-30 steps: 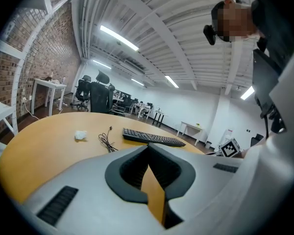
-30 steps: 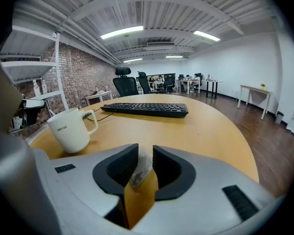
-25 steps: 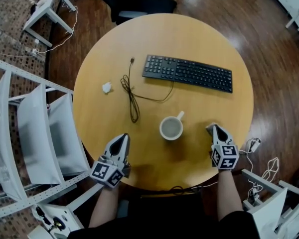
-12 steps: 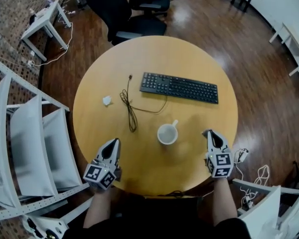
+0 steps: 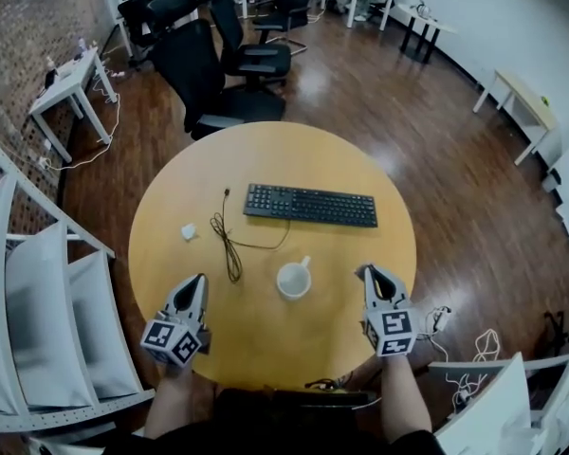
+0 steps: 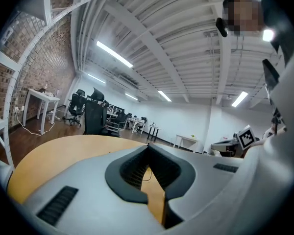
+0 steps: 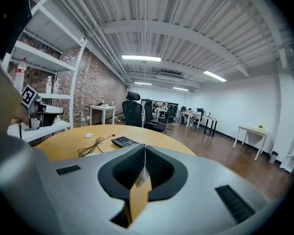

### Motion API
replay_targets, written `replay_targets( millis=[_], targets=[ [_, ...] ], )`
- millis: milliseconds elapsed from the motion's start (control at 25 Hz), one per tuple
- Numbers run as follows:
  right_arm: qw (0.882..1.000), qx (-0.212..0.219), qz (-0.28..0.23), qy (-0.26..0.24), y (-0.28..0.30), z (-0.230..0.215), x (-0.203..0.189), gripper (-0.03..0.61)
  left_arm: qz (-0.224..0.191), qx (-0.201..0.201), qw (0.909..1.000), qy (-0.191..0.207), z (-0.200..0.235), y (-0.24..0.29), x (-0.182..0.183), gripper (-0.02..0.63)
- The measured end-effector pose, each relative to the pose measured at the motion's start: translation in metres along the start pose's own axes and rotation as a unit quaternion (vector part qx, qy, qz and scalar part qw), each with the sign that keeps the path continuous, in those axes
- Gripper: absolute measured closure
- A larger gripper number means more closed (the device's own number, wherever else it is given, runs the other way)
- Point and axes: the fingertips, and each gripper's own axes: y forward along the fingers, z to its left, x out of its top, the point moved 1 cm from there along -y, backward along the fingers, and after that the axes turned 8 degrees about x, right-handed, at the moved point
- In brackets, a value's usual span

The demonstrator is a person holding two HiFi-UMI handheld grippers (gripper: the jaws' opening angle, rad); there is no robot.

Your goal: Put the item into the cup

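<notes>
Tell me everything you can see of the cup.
The cup is a small white mug, ceramic by its look, standing upright on the round wooden table. Its handle points away from the person, toward the keyboard. Nothing shows inside. Only the table touches it.

Bright, even indoor light fills the head view. The wooden floor (image 5: 360, 74) carries pale patches of sheen. The round table (image 5: 266, 169) is evenly lit, with only faint, soft shadows by the cup (image 5: 293, 280). In both gripper views the long ceiling strip lights (image 6: 115, 54) glow white overhead, without heavy flare. Those two views bend strongly, fisheye-like, and their corners go black. The left gripper (image 6: 148, 148) and the right gripper (image 7: 144, 148) sit close to their lenses and look soft, while the far room stays fairly sharp.
</notes>
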Motion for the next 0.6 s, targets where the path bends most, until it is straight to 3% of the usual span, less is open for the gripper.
replay_targets(
  millis=[240, 600],
  targets=[
    [0.999, 0.028, 0.022, -0.026, 0.011, 0.02, 0.018, 0.591, -0.018, -0.002, 0.9998, -0.005, 0.0, -0.006, 0.013, 0.621],
    [0.993, 0.102, 0.004, -0.059, 0.054, 0.057, 0.022, 0.591, -0.028, 0.042, 0.9987, 0.004, 0.015, -0.037, 0.028, 0.621]
  ],
)
